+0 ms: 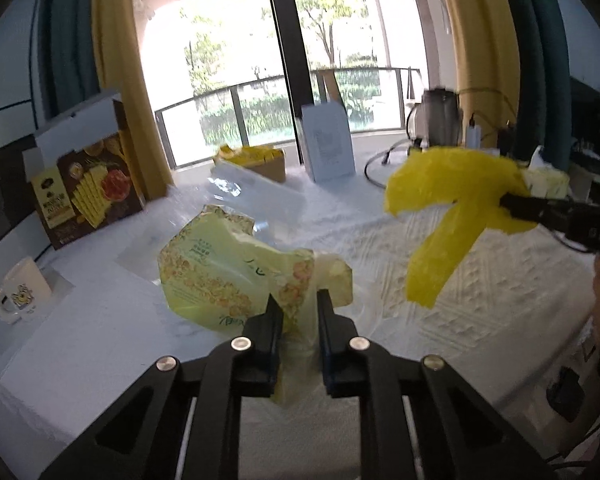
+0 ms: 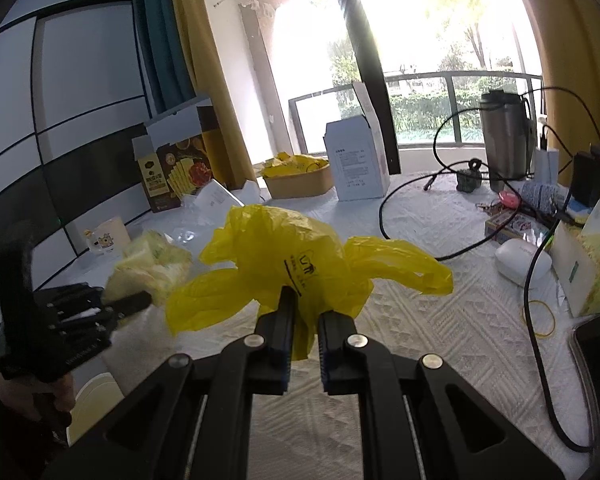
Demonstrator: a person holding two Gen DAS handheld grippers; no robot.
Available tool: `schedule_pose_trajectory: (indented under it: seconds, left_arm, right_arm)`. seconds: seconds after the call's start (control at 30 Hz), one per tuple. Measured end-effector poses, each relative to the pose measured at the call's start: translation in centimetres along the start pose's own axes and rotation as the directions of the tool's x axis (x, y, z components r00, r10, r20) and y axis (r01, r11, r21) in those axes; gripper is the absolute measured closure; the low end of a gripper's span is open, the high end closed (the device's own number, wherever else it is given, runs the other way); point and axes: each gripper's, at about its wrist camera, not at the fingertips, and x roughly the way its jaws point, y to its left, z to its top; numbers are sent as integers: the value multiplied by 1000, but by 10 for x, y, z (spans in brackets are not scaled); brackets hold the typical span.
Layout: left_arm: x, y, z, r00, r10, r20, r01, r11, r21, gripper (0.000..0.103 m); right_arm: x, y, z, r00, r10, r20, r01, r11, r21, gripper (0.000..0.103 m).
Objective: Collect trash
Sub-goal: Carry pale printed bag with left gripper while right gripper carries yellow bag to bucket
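A crumpled pale green flowered wrapper (image 1: 212,268) is pinched between the fingers of my left gripper (image 1: 298,298), with its loose end trailing down between them over the white tablecloth (image 1: 500,280). In the right wrist view the same wrapper (image 2: 152,264) hangs from the left gripper (image 2: 140,302) at the lower left. My right gripper (image 2: 308,308) is shut on a yellow plastic bag (image 2: 284,248), which it holds up above the cloth. In the left wrist view that yellow bag (image 1: 448,184) dangles from the right gripper (image 1: 508,202) at the right.
A brown snack box (image 1: 84,196) and a mug (image 1: 20,292) stand at the left. At the back are a white carton (image 1: 328,144) and a cardboard tray (image 2: 300,188) of yellow packets. A steel tumbler (image 2: 504,140), black cables (image 2: 384,216), a white case (image 2: 522,260) and a tissue box (image 2: 596,256) crowd the right.
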Motion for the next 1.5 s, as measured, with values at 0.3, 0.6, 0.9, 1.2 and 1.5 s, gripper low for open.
schedule_pose_trajectory:
  seconds: [0.3,0.6,0.9,1.2,1.5]
  left_arm:
    - [-59,25,-5,998,17,63,-15,999,-32,88]
    - [-96,52,-34,998,25,59,-19,994,-104,88]
    - [-119,75,-64,998,17,57,-7,986,-168,88]
    - [-131,93,-97,1000,25,19,-20,973,-228,88]
    - [-130,106,-136,999,23,-44,-35,959,-281,88]
  right_arm:
    - [-15,35,5,1000,17,16,-17,999,-52,93]
    - [-20,70,5,999,45,4,-45,995,-92,93]
    - [-15,103,0,997,77,-23,-79,988,-131,93]
    - [-5,137,-9,991,122,-60,-131,977,-170,93]
    - [6,164,-18,983,156,-100,-174,961,-213,93]
